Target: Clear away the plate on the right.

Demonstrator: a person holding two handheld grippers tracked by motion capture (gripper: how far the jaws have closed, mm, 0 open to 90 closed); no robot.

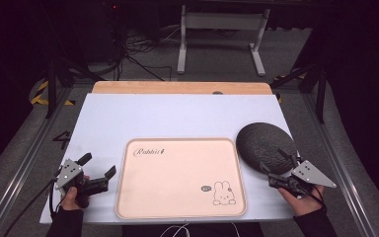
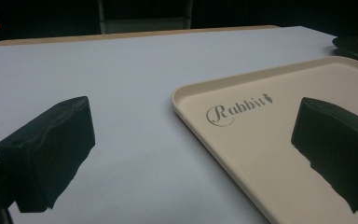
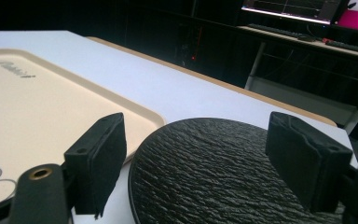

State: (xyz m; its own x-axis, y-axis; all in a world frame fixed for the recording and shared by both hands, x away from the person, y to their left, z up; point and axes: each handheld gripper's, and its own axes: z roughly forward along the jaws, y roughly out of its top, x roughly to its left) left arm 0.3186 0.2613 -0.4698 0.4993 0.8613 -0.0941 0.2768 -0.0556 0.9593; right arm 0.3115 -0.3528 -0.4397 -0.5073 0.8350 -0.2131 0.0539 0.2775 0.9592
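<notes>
Both claws at the near edge of the desk point(image 1: 177, 113), one in each of my hands.

Left claw point(image 1: 97, 165): near the desk's near-left corner, just beside the left rim of the tray point(image 1: 177, 177). Jaws spread wide, nothing between them. In the left gripper view the left claw point(image 2: 191, 154) straddles the tray's point(image 2: 261, 140) left rim: one jaw over the bare white desk point(image 2: 121, 70), the other over the tray's surface near the "Rabbit" lettering point(image 2: 237, 108). I cannot tell whether either jaw touches what is under it.

Right claw point(image 1: 279, 163): near the desk's near-right corner, at the near edge of the dark round plate point(image 1: 265, 144). Jaws wide, holding nothing. In the right gripper view the right claw point(image 3: 196, 163) has its jaws on either side of the plate's point(image 3: 205, 172) near portion; contact cannot be judged.

Tray: cream, rounded rectangle, flat at the middle of the desk's near edge, nothing on it. Printed rabbit drawing point(image 1: 222, 193) at its near-right corner.

Plate: black, rough-textured, lying flat near the desk's right edge, just beside the tray's point(image 3: 51, 107) far-right corner.
</notes>
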